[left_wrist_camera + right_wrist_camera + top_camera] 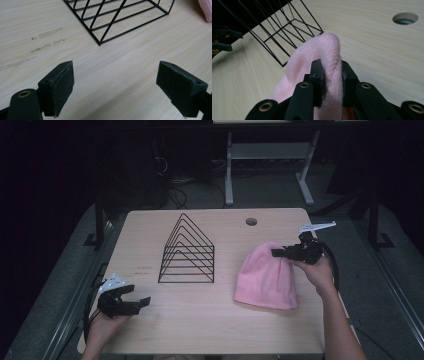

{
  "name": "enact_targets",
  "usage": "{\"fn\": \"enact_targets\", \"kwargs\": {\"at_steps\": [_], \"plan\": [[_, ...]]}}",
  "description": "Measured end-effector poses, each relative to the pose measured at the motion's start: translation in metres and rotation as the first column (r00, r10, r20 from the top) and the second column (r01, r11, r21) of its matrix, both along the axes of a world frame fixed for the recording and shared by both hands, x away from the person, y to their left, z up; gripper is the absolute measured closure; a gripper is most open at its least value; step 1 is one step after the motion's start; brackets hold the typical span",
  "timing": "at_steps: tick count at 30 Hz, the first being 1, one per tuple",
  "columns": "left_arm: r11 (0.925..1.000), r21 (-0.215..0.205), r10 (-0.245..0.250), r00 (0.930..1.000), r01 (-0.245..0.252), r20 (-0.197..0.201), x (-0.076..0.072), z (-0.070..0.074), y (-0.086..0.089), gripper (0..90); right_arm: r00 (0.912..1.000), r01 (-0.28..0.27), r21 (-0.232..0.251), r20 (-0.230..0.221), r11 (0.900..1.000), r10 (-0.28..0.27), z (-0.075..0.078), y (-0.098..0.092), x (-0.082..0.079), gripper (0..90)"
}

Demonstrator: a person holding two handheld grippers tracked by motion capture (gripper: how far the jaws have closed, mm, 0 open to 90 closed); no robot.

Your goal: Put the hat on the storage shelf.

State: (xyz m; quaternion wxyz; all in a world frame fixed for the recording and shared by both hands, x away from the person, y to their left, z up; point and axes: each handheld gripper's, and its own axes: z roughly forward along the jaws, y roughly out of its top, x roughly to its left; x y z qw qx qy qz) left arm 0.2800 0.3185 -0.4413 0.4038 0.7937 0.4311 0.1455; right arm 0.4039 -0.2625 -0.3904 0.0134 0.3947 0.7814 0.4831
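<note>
At the bench's (210,330) near left corner we see our left tool (134,296) held low over the wood, its jaws spread wide with nothing between them. Ahead of it, near the middle, stands the black wire rack (187,252), a row of triangular frames. Just right of the rack lies the pink hat (267,277), flat on the bench, its crown toward the far edge. Our right tool (277,252) reaches in from the right and has its jaws pinched tight on a fold of the hat's crown. Beyond the hat, a round hole (251,221) pierces the bench near its far edge.
</note>
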Motion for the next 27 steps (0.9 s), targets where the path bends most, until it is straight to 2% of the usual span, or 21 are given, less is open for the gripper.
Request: {"fn": "enact_targets", "kwargs": {"at_steps": [5,12,15,27], "plan": [[1.0,-0.006,0.003,1.0,-0.003,0.006,-0.001,0.001,0.0,14.3,0.9997,-0.003,0.005,0.025,1.0,0.003,0.01,-0.002,-0.007,75.9],[1.0,0.006,0.002,1.0,-0.002,0.006,-0.001,0.0,0.001,14.3,0.998,-0.009,0.004,0.062,1.0,0.009,0.025,-0.003,-0.014,76.0],[1.0,0.0,0.004,1.0,-0.004,0.004,-0.003,0.001,0.002,14.3,0.9951,-0.018,-0.004,0.097,1.0,0.018,0.038,-0.001,-0.02,76.0],[0.9999,0.01,-0.005,1.0,0.005,0.009,-0.004,0.001,0.001,14.4,0.9885,-0.022,-0.013,0.149,1.0,0.024,0.064,-0.001,-0.031,76.0]]}}
